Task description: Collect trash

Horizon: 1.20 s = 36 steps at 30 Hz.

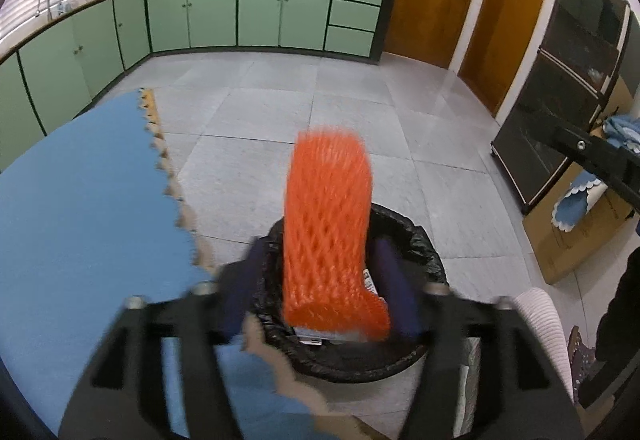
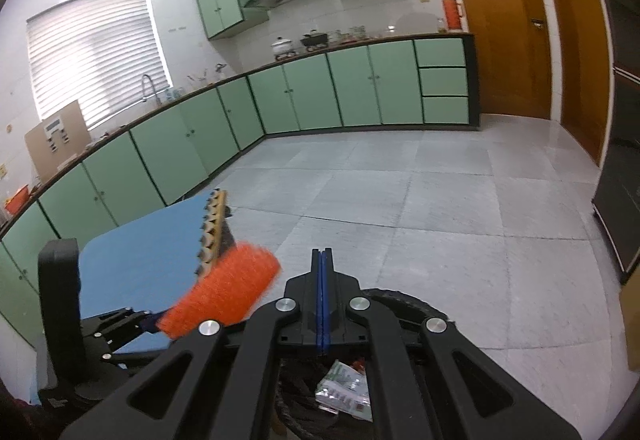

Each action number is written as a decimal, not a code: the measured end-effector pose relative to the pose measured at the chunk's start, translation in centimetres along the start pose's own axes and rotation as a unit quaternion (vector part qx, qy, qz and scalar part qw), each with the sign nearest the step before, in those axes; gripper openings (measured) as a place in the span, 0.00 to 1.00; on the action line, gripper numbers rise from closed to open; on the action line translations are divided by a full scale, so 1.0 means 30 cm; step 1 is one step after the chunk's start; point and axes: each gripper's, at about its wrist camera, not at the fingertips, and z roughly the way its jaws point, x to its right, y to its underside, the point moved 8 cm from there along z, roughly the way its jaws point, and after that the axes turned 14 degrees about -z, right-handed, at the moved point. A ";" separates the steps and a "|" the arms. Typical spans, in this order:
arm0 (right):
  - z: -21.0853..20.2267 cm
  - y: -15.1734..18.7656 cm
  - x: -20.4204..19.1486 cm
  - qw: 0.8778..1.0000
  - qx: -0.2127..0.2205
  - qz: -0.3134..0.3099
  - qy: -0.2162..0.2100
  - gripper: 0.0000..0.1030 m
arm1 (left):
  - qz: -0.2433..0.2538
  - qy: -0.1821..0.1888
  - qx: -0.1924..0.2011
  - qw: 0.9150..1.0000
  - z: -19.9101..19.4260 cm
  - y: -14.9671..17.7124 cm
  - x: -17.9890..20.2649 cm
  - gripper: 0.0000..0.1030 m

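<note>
Left claw (image 1: 320, 296) spread partway, low in the middle of the frame, right over the trash bin (image 1: 416, 240) with its black bag. Orange foam net (image 1: 328, 232) standing between the 2 blue pads (image 1: 394, 280) — blurry, pads look off it, so let go and likely dropping into the bin. Right claw (image 2: 322, 300) pinched tight on nothing, low in the middle of its own frame, just above the bin rim. Some trash in the bin already — a crumpled wrapper (image 2: 344, 388) at the bottom. Net nearly binned. More trash left to pick up? Cannot tell: blue mat (image 1: 80, 207) at left looks bare.
</note>
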 end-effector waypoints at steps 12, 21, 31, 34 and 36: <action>-0.010 0.033 0.088 1.000 -0.004 0.020 0.013 0.03 | 0.009 0.007 0.005 1.000 -0.013 -0.006 0.038 0.72; -0.063 -0.011 -0.006 1.000 0.007 -0.007 -0.013 0.11 | -0.019 -0.004 0.070 0.997 -0.197 -0.077 -0.039 0.83; -0.187 -0.092 -0.165 0.998 0.041 -0.039 -0.040 0.60 | -0.042 -0.022 0.132 0.990 -0.438 -0.117 -0.115 0.91; -0.225 -0.110 -0.195 0.997 0.050 -0.042 -0.051 0.76 | -0.045 -0.022 0.142 0.989 -0.493 -0.117 -0.126 0.91; -0.244 -0.122 -0.211 0.996 0.055 -0.043 -0.056 0.83 | -0.046 -0.023 0.150 0.987 -0.526 -0.115 -0.136 0.92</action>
